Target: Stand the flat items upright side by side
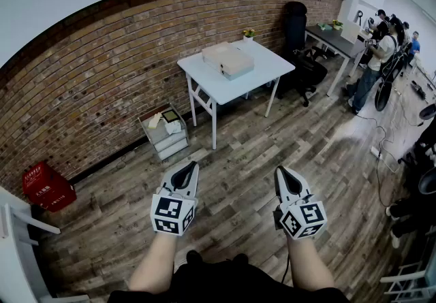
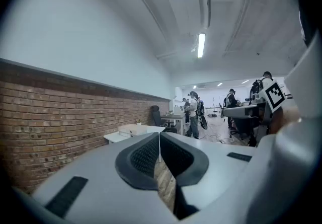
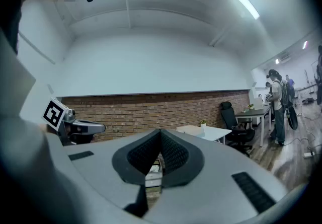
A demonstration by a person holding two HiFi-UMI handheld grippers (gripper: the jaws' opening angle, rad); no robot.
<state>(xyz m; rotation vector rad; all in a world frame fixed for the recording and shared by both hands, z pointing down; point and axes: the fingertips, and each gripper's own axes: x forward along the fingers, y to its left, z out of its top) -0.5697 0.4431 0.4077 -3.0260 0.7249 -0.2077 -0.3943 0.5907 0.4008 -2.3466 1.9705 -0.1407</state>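
The left claw and right claw are hovering clenched, empty, over the floor; the flat items are lying well beyond them on the desk.

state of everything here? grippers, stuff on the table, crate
left gripper, fingers shut, empty
right gripper, fingers shut, empty
flat items, lying flat on the white table, none upright
crate, on the floor, open top, things inside
office chair, unoccupied
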